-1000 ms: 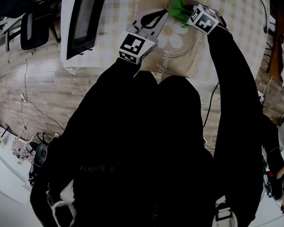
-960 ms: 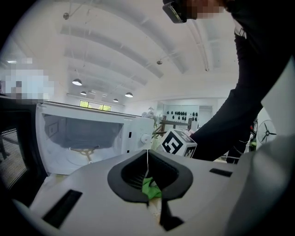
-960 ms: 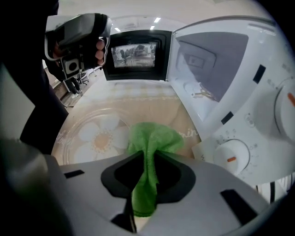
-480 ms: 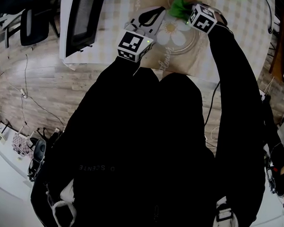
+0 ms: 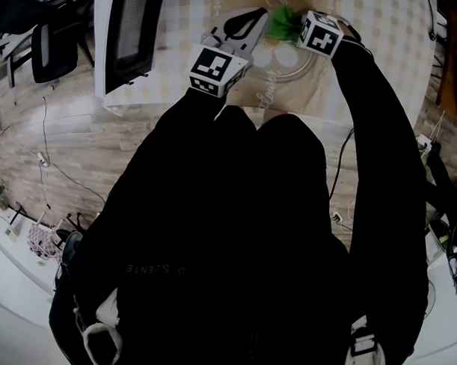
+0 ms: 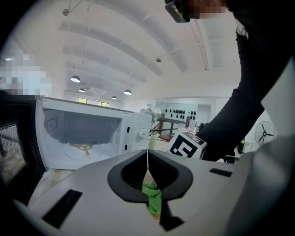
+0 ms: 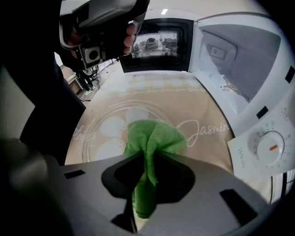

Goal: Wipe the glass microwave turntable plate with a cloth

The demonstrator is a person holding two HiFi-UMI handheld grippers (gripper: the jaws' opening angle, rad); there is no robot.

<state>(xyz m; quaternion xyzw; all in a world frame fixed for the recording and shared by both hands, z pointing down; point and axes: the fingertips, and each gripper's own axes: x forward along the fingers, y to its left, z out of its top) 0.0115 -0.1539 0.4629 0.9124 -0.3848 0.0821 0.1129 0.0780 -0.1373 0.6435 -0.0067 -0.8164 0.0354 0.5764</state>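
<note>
The glass plate (image 7: 102,127) lies on a beige mat with a flower print and shows in the head view (image 5: 291,66) at the top centre. A green cloth (image 7: 153,137) is bunched on the plate, and my right gripper (image 7: 146,184) is shut on it. In the head view the right gripper (image 5: 291,27) holds the cloth (image 5: 280,24) at the plate's far side. My left gripper (image 5: 253,22) sits at the plate's left rim. In the left gripper view its jaws (image 6: 148,184) stand together on a thin glass edge, with the cloth (image 6: 153,201) just beyond.
A white microwave (image 7: 239,60) stands open to the right of the mat, its dark door (image 7: 159,44) swung out at the back. The same door (image 5: 133,32) lies left of the plate in the head view. The person's dark torso hides the table's near part.
My right gripper and the cloth have slid a little to the left over the plate. The left gripper has stayed at the rim.
</note>
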